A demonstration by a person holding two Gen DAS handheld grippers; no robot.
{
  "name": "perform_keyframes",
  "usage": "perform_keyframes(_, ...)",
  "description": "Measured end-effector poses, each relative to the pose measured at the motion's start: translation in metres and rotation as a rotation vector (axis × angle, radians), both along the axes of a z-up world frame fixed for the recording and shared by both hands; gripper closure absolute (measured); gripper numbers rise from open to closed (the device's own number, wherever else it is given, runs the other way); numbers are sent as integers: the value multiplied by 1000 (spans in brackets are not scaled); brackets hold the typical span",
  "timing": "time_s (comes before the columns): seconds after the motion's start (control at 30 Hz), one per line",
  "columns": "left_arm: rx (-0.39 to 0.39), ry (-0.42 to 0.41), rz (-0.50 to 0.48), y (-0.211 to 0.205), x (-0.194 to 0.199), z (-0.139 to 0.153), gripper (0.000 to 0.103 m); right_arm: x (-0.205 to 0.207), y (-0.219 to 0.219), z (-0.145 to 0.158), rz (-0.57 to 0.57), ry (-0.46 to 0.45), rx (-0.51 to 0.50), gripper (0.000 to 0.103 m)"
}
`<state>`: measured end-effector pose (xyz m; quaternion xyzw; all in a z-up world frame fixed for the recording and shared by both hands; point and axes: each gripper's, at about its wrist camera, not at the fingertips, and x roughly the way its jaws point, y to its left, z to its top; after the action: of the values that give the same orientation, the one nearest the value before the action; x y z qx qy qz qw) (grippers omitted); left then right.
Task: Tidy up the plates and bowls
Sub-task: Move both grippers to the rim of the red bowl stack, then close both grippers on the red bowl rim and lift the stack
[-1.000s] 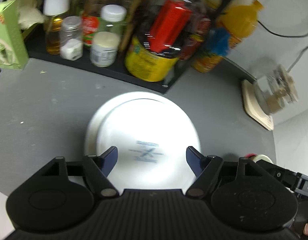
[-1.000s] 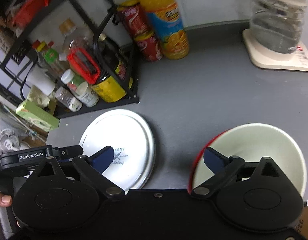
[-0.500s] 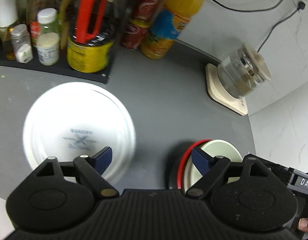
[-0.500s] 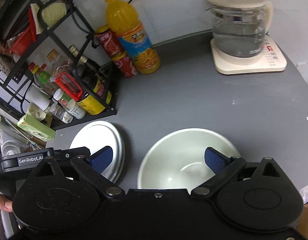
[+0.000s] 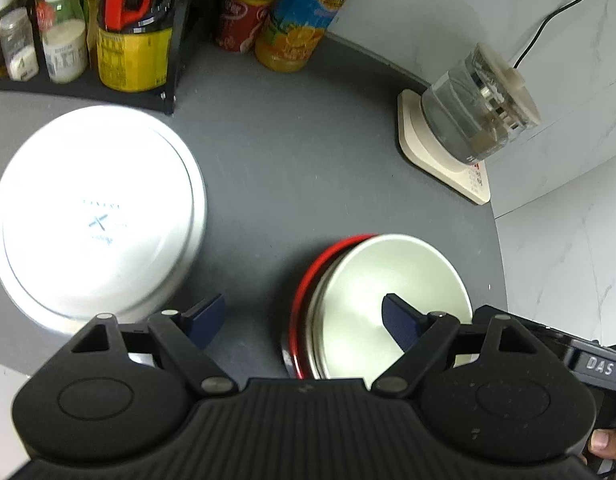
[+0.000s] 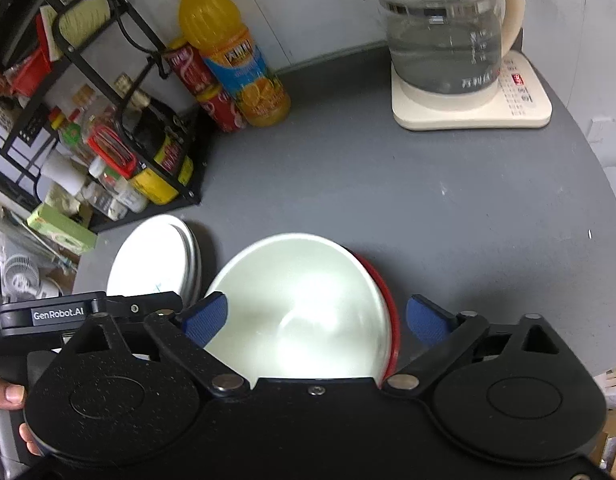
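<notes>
**Bowls stacked, both grippers empty**

While the left gripper hangs jaws apart, holding nothing, left wrist view shows the white plate stack by the condiment rack, and the pale bowl nested in the red bowl on the grey table.

Right wrist view: right gripper spread wide over the pale bowl, gripping nothing; kettle well apart. Stacking looks mostly done; any final placement remains.
</notes>
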<state>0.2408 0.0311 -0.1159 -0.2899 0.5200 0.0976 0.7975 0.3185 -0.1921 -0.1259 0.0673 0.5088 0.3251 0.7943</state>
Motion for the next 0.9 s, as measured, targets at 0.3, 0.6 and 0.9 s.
perform_keyframes(0.3,-20,33,80,-16,-7,-25,34,13,-7,-33,58,65,-32,35)
perform_keyframes(0.6,-53,78,156,-23,-10,-46,57,20,-9,-57,103,127,-48,51)
perform_keyframes(0.9,-60,116,209,-31,-6,-60,72,25,-3,-74,143,155,-93,65)
